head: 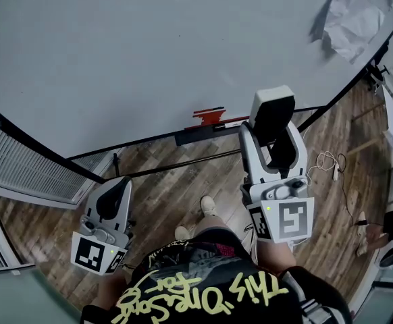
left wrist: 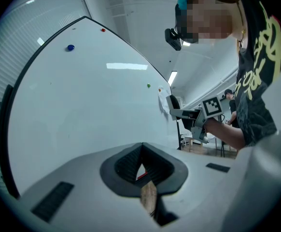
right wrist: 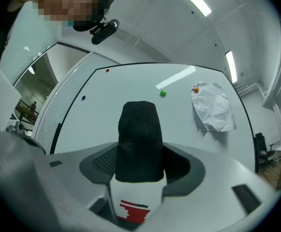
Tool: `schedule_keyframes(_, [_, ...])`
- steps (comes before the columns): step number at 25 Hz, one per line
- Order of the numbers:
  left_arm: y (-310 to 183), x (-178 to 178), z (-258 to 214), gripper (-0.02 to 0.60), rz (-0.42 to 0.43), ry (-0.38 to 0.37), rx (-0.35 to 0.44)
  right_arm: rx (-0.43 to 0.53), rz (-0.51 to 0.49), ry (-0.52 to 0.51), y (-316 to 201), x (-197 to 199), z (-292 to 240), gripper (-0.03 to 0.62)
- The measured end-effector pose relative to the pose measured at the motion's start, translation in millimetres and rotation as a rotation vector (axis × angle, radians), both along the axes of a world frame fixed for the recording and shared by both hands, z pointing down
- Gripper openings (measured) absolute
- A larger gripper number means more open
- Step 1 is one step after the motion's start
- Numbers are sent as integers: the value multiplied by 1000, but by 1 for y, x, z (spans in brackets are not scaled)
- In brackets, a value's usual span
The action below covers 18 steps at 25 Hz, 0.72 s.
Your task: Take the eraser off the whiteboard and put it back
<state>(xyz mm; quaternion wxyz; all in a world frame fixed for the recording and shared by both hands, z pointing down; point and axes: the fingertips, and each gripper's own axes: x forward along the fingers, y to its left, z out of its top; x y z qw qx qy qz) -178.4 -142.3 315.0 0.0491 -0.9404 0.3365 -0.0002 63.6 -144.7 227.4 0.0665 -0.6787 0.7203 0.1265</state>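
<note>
Eraser (right wrist: 138,129) pinched upright between the jaws of the right gripper (right wrist: 139,167), black felt face toward that gripper's camera, white body with a red print down by the pads. Seen from the head view as a white block with a dark face (head: 272,106), sticking out past the tips of the right gripper (head: 272,139). Held just short of the lower edge of the whiteboard (head: 149,59); contact with the board impossible to judge.

Ahead of the right gripper, beyond the eraser: the board's bare white face, with a crumpled sheet of paper (right wrist: 213,108) up to the right, an orange magnet (right wrist: 196,89) at the paper's top corner, a green magnet (right wrist: 163,94) just above the eraser, a blue magnet (right wrist: 84,98) off to the left and a red magnet (right wrist: 107,71) near the top edge.

Just left of the eraser in the head view: a red marker (head: 210,117) on the board's ledge.

Left gripper (head: 115,198) held lower and well apart from the right one, above the wooden floor (head: 176,181), away from the board. Jaws pressed together at the tips, nothing between the pads (left wrist: 155,170), only a sliver of floor showing through.
</note>
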Motion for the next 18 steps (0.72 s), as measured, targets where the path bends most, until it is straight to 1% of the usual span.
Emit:
schedule_keyframes(10, [-15, -9, -4, 8, -69, 19, -2, -6, -67, 20, -37, -14, -6, 262])
schedule_keyframes(18, [-27, -12, 0, 8, -110, 31, -18, -11, -98, 27, -70, -19, -7, 262])
